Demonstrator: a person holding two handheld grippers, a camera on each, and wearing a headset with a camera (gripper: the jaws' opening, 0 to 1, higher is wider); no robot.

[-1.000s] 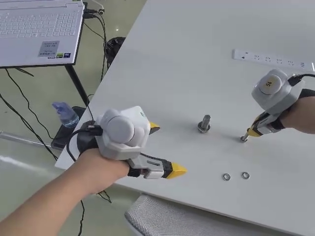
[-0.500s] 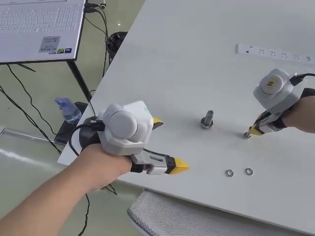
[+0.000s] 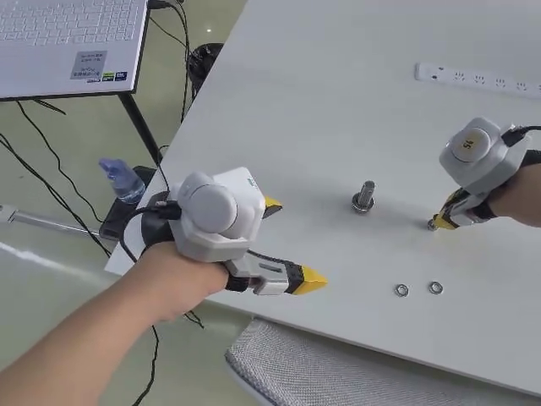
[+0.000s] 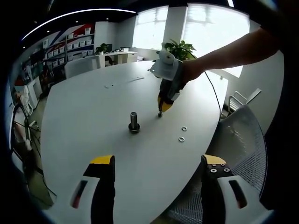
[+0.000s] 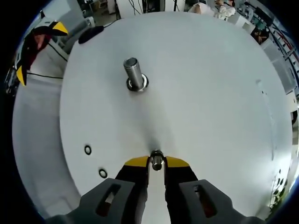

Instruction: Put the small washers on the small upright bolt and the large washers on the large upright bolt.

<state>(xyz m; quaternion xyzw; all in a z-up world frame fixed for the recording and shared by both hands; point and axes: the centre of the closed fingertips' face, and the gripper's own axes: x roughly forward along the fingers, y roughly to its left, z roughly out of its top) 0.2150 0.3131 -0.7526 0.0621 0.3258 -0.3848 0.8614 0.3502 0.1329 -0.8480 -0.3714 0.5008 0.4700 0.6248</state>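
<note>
The large upright bolt (image 3: pixel 363 196) (image 4: pixel 134 122) (image 5: pixel 135 73) stands mid-table with a washer ring around its base. The small upright bolt (image 3: pixel 433 224) (image 5: pixel 157 161) stands to its right. My right gripper (image 3: pixel 439 222) (image 4: pixel 161 111) (image 5: pixel 157 163) is down at it, jaws nearly together, shut on the small bolt's top. Two small washers (image 3: pixel 401 290) (image 3: pixel 435 288) (image 4: pixel 184 128) (image 5: pixel 87 150) lie flat on the table nearer the front edge. My left gripper (image 3: pixel 292 241) (image 4: pixel 158 161) hovers open and empty over the table's front left edge.
A white power strip (image 3: pixel 473 78) lies at the far right of the white table (image 3: pixel 296 101). A laptop (image 3: pixel 68 38) sits on a stand at the left, with cables and a spray bottle (image 3: pixel 122 180) on the floor. A mesh chair (image 3: pixel 338 372) is below the front edge.
The head camera has shifted. My right gripper's tips have closed in on the small bolt, which stood just beside them a second ago. The left gripper has barely moved.
</note>
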